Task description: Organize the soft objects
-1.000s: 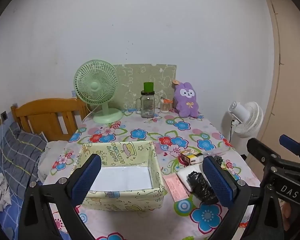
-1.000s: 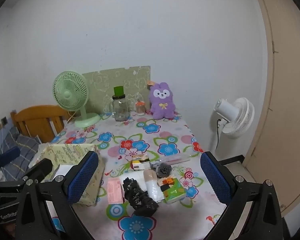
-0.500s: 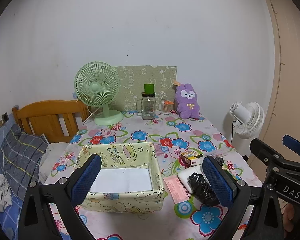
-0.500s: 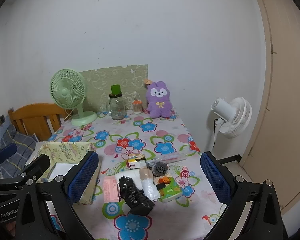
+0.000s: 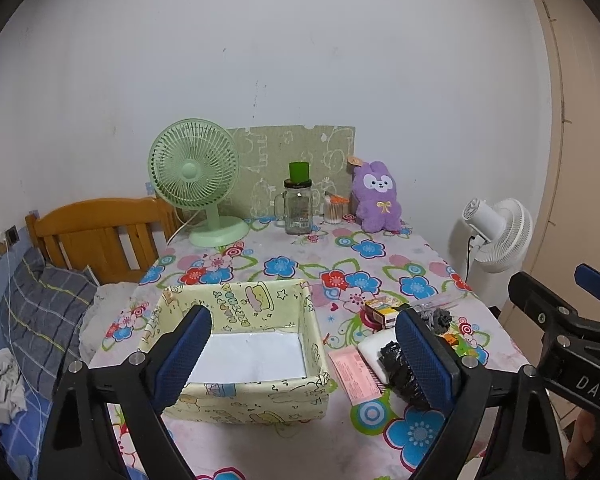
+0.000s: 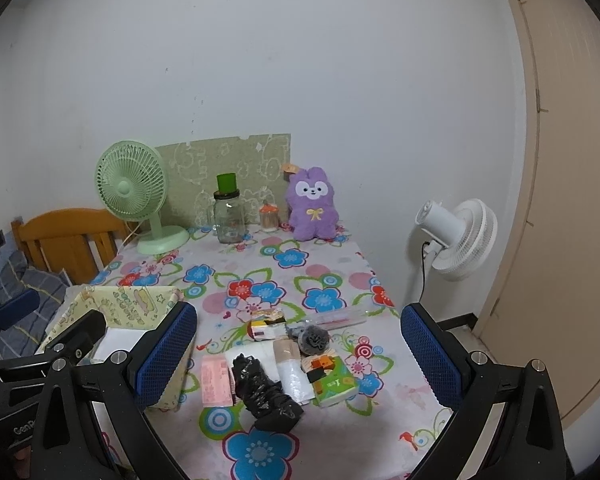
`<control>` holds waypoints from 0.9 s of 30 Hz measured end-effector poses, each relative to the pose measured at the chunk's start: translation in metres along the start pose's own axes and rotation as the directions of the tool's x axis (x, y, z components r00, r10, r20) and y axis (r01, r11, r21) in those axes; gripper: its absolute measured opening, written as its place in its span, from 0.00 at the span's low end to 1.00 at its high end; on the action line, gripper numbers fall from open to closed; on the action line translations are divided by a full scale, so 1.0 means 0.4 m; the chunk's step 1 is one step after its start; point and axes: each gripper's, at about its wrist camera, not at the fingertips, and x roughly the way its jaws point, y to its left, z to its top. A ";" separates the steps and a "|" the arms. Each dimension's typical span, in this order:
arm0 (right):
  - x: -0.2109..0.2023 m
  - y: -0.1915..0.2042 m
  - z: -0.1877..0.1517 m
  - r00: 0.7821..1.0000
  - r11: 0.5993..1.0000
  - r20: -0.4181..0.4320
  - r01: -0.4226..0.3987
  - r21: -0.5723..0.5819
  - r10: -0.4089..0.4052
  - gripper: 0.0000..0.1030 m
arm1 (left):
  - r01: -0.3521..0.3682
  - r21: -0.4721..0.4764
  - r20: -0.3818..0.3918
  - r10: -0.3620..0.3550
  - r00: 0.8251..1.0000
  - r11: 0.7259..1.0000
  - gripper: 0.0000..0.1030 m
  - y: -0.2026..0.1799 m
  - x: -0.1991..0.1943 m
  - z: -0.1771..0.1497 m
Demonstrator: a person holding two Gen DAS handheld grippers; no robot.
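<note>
Both the left gripper and the right gripper hung wide open and empty above the table's near edge, the crumpled black bag lying beside the fabric box; the right should descend squarely, pinching its middle

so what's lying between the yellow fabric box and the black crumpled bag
A flat pink packet lies on the cloth between the yellow fabric box and the black crumpled bag, clearest in the right wrist view.

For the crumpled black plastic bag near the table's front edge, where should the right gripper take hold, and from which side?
Grip the black plastic bag across its narrower upper middle, coming from above with the right gripper, whose fingers are open. The bag lies lengthwise, slanted toward the front edge, partly on a white pouch, so its long sides look easiest to pinch.
</note>
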 end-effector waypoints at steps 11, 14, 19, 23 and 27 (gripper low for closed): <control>0.007 0.007 -0.007 1.000 1.000 -0.013 -0.020 0.006 0.020 1.00 | 0.007 -0.021 -0.016 -0.008 1.000 1.000 0.92 0.013 0.003 0.003; 0.009 0.007 -0.007 1.000 1.000 -0.016 -0.023 0.011 0.023 1.00 | 0.006 -0.018 -0.013 -0.006 1.000 1.000 0.92 0.015 0.001 0.004; 0.011 0.007 -0.007 1.000 1.000 -0.016 -0.023 0.011 0.023 1.00 | 0.004 -0.015 -0.012 -0.004 1.000 1.000 0.92 0.015 -0.001 0.006; 0.010 0.008 -0.008 1.000 1.000 -0.016 -0.023 0.011 0.023 1.00 | -0.004 -0.009 -0.009 0.004 1.000 1.000 0.92 0.016 -0.006 0.007; 0.010 0.009 -0.007 1.000 1.000 -0.015 -0.022 0.009 0.022 1.00 | -0.004 -0.009 -0.009 0.004 1.000 1.000 0.92 0.017 -0.007 0.008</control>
